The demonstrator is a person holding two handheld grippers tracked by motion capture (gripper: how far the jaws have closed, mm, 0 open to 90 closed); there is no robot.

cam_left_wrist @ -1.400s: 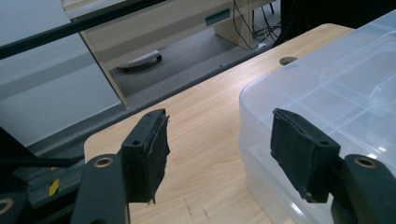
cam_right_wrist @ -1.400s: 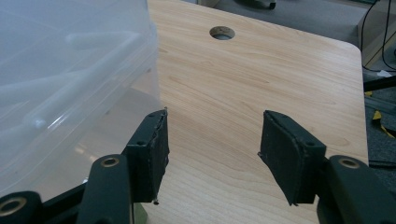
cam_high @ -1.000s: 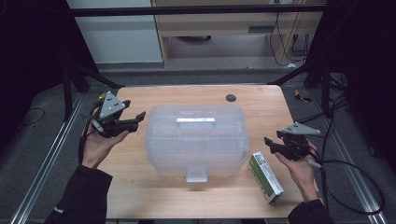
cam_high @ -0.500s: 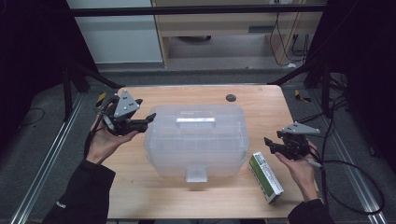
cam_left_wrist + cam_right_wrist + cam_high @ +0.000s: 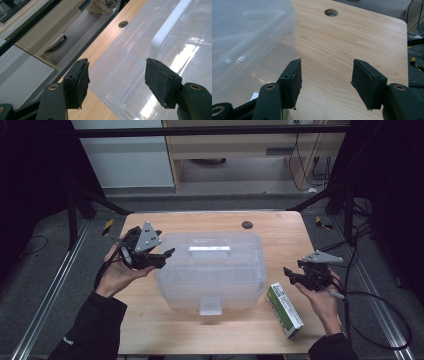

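A clear plastic storage box with its lid on stands in the middle of the wooden table. The lid carries a white handle, and a latch sits at the front. My left gripper is open, held up at the box's left edge. In the left gripper view its fingertips hang over the edge of the box lid. My right gripper is open to the right of the box, with bare table between its jaws.
A green and white carton lies on the table just below the right gripper. A dark round grommet sits near the table's far edge. Cables trail off the right side, and metal frame rails flank the table.
The left gripper has moved right, up to the box's left edge. The right gripper, box and carton have stayed put.
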